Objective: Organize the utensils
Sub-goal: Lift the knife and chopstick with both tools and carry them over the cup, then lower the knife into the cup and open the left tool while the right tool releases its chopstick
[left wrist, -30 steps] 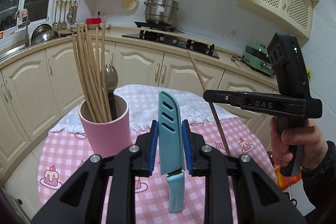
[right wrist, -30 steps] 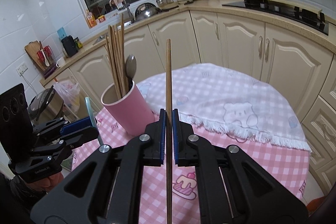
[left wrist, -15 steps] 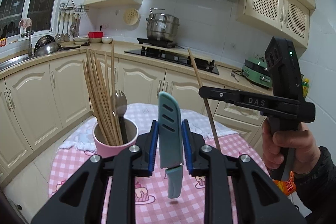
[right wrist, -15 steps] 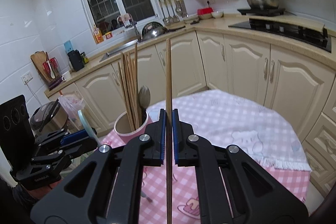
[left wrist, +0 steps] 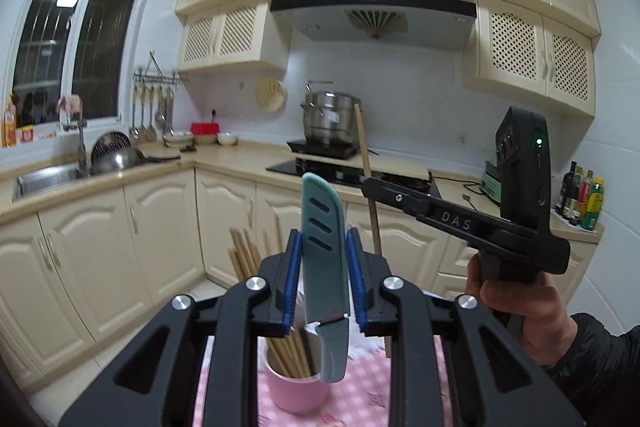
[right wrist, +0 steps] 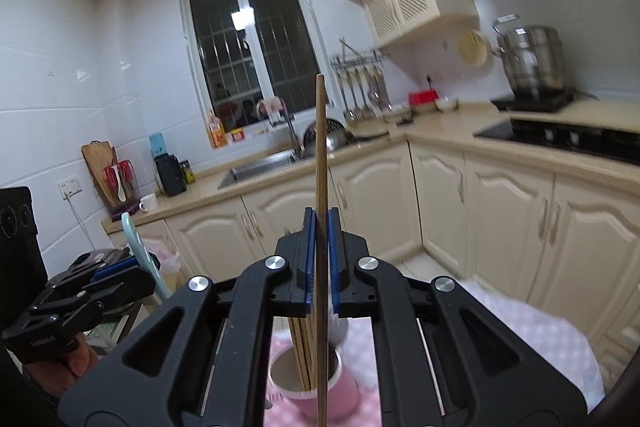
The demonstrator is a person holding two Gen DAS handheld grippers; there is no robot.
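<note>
My left gripper [left wrist: 323, 281] is shut on a teal sheathed knife [left wrist: 322, 267], held upright with its handle hanging down over the pink cup [left wrist: 298, 389]. The cup holds several wooden chopsticks [left wrist: 290, 353] and stands on the pink checked tablecloth [left wrist: 372, 399]. My right gripper [right wrist: 321, 261] is shut on a single wooden chopstick [right wrist: 321, 163], held vertical with its lower end in front of the pink cup [right wrist: 312, 391]. The right gripper also shows in the left wrist view [left wrist: 370, 187], above and right of the cup. The left gripper also shows in the right wrist view [right wrist: 128, 277], at the left.
Cream kitchen cabinets [left wrist: 120, 227] and a counter with a sink [left wrist: 48, 175] run behind the table. A hob with a steel pot [left wrist: 330, 121] is at the back. Hanging utensils [right wrist: 360, 91] are on the wall rail. A white cloth [right wrist: 536, 331] covers the table's far side.
Both grippers have risen and tilted up, so the cup has dropped low in both views. The knife and the chopstick stay gripped and now hang over the cup.
</note>
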